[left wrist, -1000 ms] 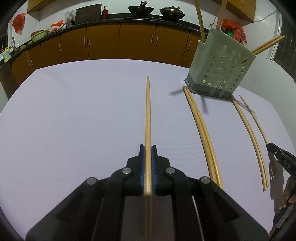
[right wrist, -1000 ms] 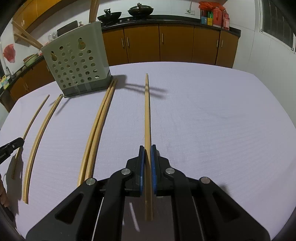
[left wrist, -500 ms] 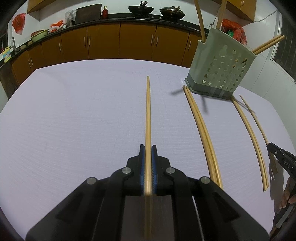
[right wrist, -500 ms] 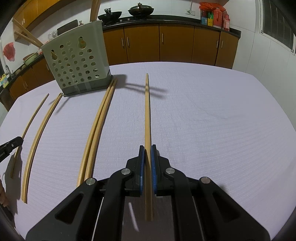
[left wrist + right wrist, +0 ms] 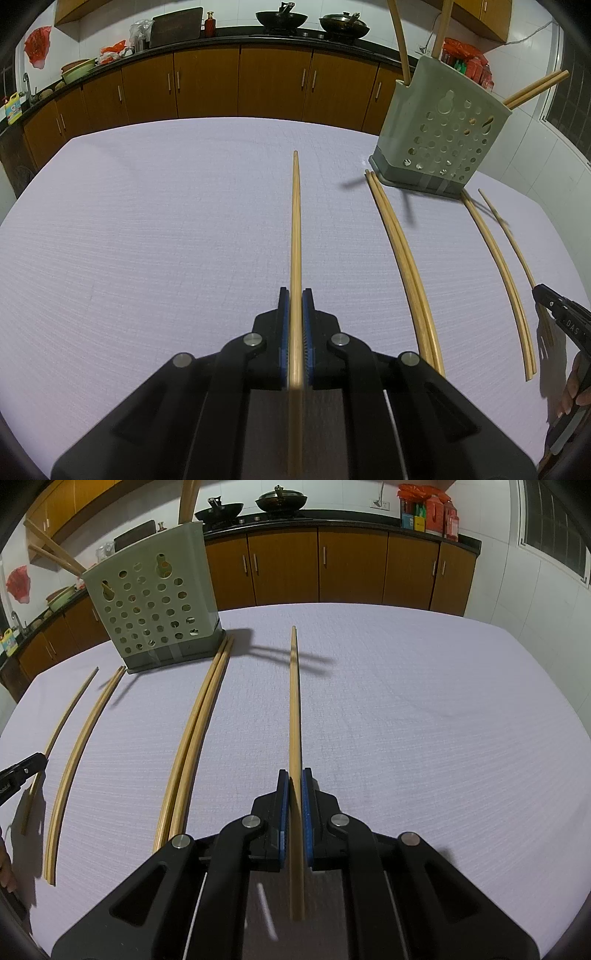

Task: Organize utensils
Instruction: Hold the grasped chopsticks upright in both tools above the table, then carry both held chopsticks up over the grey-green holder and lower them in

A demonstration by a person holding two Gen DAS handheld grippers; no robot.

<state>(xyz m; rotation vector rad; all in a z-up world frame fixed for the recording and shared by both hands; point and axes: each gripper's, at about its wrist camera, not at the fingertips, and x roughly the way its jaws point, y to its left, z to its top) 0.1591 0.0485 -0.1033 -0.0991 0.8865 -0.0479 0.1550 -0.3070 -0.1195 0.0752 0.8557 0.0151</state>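
Chopsticks: the left gripper point(image 5: 295, 299) has its jaws closed on one chopstick point(image 5: 295, 221), the right gripper point(image 5: 294, 781) on another point(image 5: 293, 701); two pairs point(image 5: 192, 738) lie on the bench point(image 5: 406, 720) near the holder point(image 5: 151, 609).

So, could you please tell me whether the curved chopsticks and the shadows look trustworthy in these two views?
Left wrist view: the chopstick pair bows from fisheye distortion; the held chopstick at centre looks straight. Right wrist view: the holder casts a dark shadow rightward over the table, and the held chopstick's near end blurs.
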